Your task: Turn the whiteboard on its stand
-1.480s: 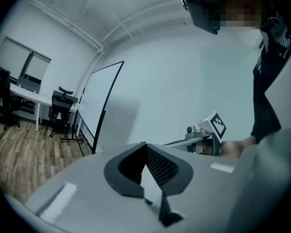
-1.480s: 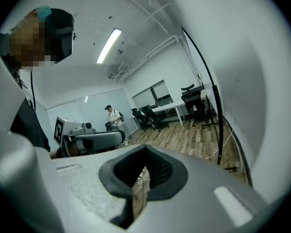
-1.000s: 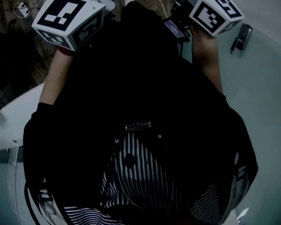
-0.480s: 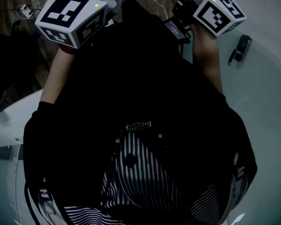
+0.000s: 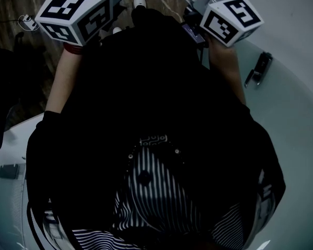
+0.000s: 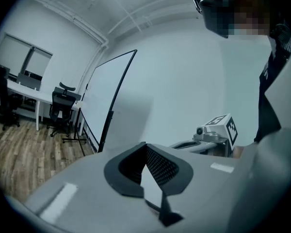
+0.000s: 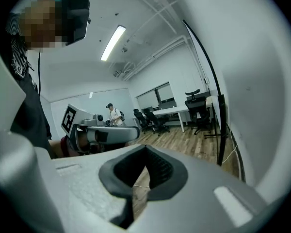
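The whiteboard [image 6: 104, 96] stands on its black-framed stand ahead of me, seen nearly edge-on in the left gripper view. In the right gripper view its white face [image 7: 252, 81] fills the right side behind its black frame [image 7: 209, 67]. In the head view the board's surface [image 5: 295, 119] lies to my right, with a dark latch [image 5: 258, 69] on it. My left gripper [image 6: 146, 171] and right gripper [image 7: 144, 171] are both shut on nothing, held out in front of me and apart from the board. Their marker cubes [image 5: 75, 12] [image 5: 230, 19] show at the top of the head view.
Desks and black office chairs [image 6: 63, 106] stand on the wood floor behind the board. A person [image 7: 115, 114] stands far back in the room. A cable [image 7: 230, 152] trails along the floor by the stand. A white curved surface [image 5: 8, 155] lies at my left.
In the head view both marker cubes have shifted left, and the latch on the board has slid down and left. Both grippers stay shut.
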Available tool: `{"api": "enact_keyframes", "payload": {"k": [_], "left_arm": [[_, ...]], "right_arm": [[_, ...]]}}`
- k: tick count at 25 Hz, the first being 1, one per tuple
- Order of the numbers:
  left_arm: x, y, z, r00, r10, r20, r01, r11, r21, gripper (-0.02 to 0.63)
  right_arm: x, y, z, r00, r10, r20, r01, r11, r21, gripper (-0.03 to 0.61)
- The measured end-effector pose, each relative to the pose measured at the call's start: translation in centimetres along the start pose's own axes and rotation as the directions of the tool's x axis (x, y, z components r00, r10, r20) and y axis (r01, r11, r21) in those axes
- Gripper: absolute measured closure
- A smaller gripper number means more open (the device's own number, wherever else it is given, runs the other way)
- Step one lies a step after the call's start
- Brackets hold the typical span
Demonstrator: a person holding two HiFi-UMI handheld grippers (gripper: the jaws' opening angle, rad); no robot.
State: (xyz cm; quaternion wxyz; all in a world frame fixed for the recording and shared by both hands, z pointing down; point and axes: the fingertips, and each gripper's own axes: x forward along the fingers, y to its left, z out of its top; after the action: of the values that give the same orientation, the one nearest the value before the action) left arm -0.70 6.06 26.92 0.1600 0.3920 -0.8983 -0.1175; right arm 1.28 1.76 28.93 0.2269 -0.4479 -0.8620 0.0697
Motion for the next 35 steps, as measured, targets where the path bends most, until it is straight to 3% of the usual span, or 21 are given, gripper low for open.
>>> {"api": "enact_keyframes", "payload": {"k": [13, 23, 29, 35], "left_arm": [[14.1, 3.4, 4.8, 0.998, 0.032, -0.045, -0.032, 0.999, -0.008, 0.612], [12.5, 4.5, 4.5, 0.991, 0.118, -0.055, -0.12, 0.992, -0.034, 0.611], [11.2, 4.5, 5.2, 0.989, 0.146, -0.007, -0.146, 0.987, -0.067, 0.611], [12.1, 5.1, 4.8, 0.994, 0.109, -0.029, -0.11, 0.992, -0.061, 0.611]], "right_arm": [[0.7, -14.9, 5.6, 0.998, 0.059, 0.027, -0.061, 0.997, 0.056, 0.578], [1.1, -15.7, 5.0, 0.994, 0.107, 0.004, -0.107, 0.991, 0.085, 0.578], [1.5, -15.1, 4.8, 0.99, 0.143, 0.013, -0.143, 0.984, 0.107, 0.578], [0.9, -15.7, 5.1, 0.993, 0.112, 0.042, -0.116, 0.988, 0.098, 0.578]]}}
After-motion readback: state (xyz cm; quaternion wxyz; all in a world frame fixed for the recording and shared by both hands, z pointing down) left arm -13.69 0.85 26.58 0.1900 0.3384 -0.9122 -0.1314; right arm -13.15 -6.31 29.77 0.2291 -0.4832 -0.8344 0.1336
